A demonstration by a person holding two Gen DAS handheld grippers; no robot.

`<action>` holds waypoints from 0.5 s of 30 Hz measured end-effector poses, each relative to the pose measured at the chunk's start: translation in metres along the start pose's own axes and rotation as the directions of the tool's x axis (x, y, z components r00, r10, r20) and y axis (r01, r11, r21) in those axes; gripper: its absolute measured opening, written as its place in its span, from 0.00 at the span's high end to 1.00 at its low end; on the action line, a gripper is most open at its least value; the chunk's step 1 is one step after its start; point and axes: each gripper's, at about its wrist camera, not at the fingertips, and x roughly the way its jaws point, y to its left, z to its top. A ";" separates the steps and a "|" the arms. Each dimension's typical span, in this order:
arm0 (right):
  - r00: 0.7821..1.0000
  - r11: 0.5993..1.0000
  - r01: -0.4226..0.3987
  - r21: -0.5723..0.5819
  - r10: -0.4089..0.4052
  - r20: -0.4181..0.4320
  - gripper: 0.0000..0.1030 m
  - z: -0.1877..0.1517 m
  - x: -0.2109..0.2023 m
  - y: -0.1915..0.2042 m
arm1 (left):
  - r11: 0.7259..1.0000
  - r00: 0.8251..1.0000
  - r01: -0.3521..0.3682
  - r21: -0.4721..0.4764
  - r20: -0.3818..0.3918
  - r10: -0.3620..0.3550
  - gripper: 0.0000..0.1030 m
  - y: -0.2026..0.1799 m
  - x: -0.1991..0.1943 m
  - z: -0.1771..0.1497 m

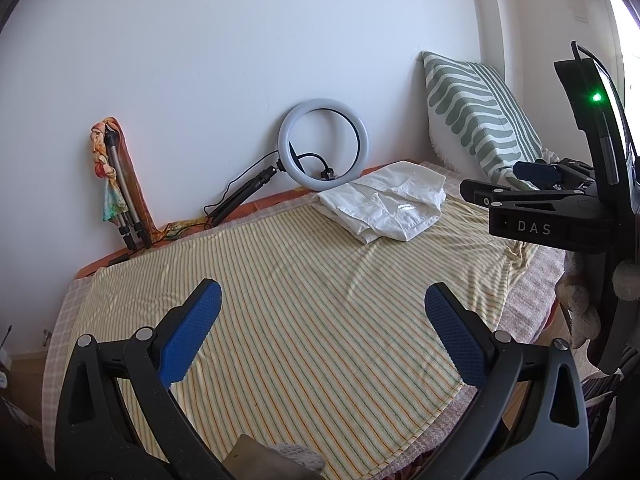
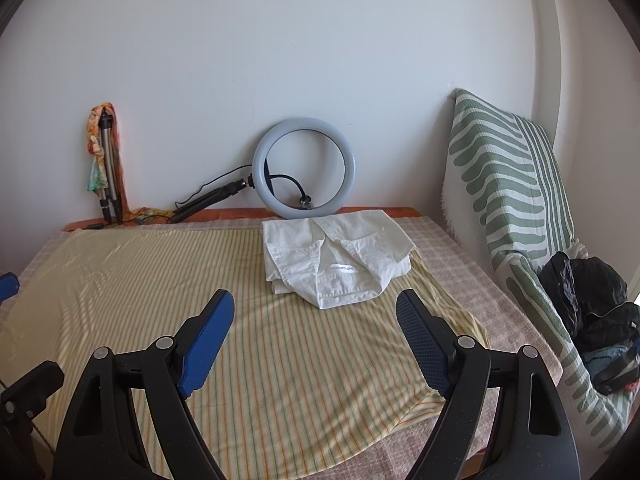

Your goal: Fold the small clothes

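Both tools hang above the bed with nothing in them. The left gripper (image 1: 322, 312) stands with its blue pads spread wide over the striped cloth (image 1: 312, 300), and the right gripper (image 2: 316, 324) is spread just as wide, so neither grips anything. They look parked, I'd say, at a spot from which either can reach forward.

The task's garment, a white shirt (image 2: 336, 260), sits at upper centre of the right wrist view, on the far end of the striped cloth and well apart from both sets of pads. It is already a compact bundle, collar and label facing the camera, the layers stacked roughly square. That reads to me as a fold mostly finished, or a piece set aside near the wall to keep the middle of the cloth free for working.

The striped cloth itself lies flat across a checked blanket (image 2: 460, 264), probably as a smooth folding surface. Behind the shirt a ring light (image 2: 304, 168) leans on the wall, just beside the bundle's far edge; a tripod (image 2: 106, 168) leans at upper left. A green-striped pillow (image 2: 508, 184) is propped at right, out of the way, with a dark bag (image 2: 592, 304) tucked at its foot.

In the left wrist view, the right tool's black body fills the right edge.
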 end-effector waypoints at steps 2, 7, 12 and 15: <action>1.000 1.000 -0.001 0.001 0.001 0.000 0.19 0.000 0.000 0.000 | 1.000 1.000 0.000 0.000 0.000 0.000 0.00 0.000 0.000 0.000; 1.000 1.000 -0.003 0.002 0.003 0.000 0.19 0.000 0.001 0.000 | 1.000 1.000 0.002 0.001 0.000 -0.002 0.00 0.001 0.000 0.000; 1.000 1.000 -0.003 0.002 0.003 -0.001 0.19 0.000 0.001 0.000 | 1.000 1.000 0.000 0.001 0.000 0.000 0.00 0.000 0.000 0.000; 1.000 1.000 -0.003 0.002 0.003 -0.001 0.19 0.000 0.001 0.000 | 1.000 1.000 0.002 0.001 0.000 -0.002 0.00 0.000 0.000 0.000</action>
